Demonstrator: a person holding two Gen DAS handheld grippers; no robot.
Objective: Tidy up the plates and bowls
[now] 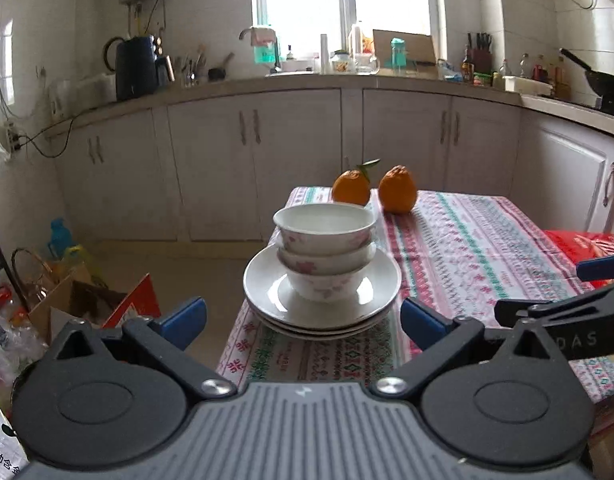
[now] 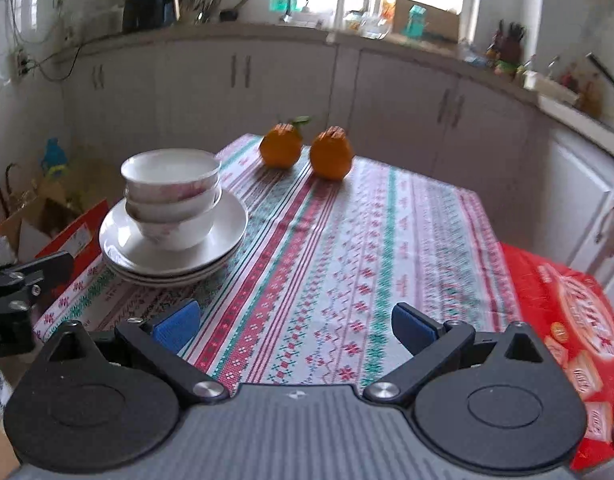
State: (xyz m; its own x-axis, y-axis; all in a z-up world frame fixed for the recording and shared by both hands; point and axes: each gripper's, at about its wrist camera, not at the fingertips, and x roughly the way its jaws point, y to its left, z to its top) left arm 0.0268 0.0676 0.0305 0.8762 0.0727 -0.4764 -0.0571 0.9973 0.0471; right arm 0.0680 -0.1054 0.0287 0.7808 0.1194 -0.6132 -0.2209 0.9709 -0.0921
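Three white bowls with pink flowers (image 1: 325, 246) (image 2: 173, 196) sit nested on a stack of white plates (image 1: 263, 284) (image 2: 227, 236) at the table's left corner. My left gripper (image 1: 303, 322) is open, blue pads wide apart, a short way in front of the stack, with nothing between them. My right gripper (image 2: 295, 326) is also open and empty, hovering over the patterned tablecloth (image 2: 347, 248) to the right of the stack. In the left wrist view the right gripper (image 1: 563, 300) shows at the right edge; in the right wrist view the left gripper (image 2: 15, 292) shows at the left edge.
Two oranges (image 1: 371, 188) (image 2: 307, 152) lie at the far end of the table. A red snack bag (image 2: 567, 320) (image 1: 587, 244) lies at the right side. Boxes and bags (image 1: 87, 296) crowd the floor on the left. Kitchen cabinets (image 1: 307, 152) and a cluttered counter stand behind.
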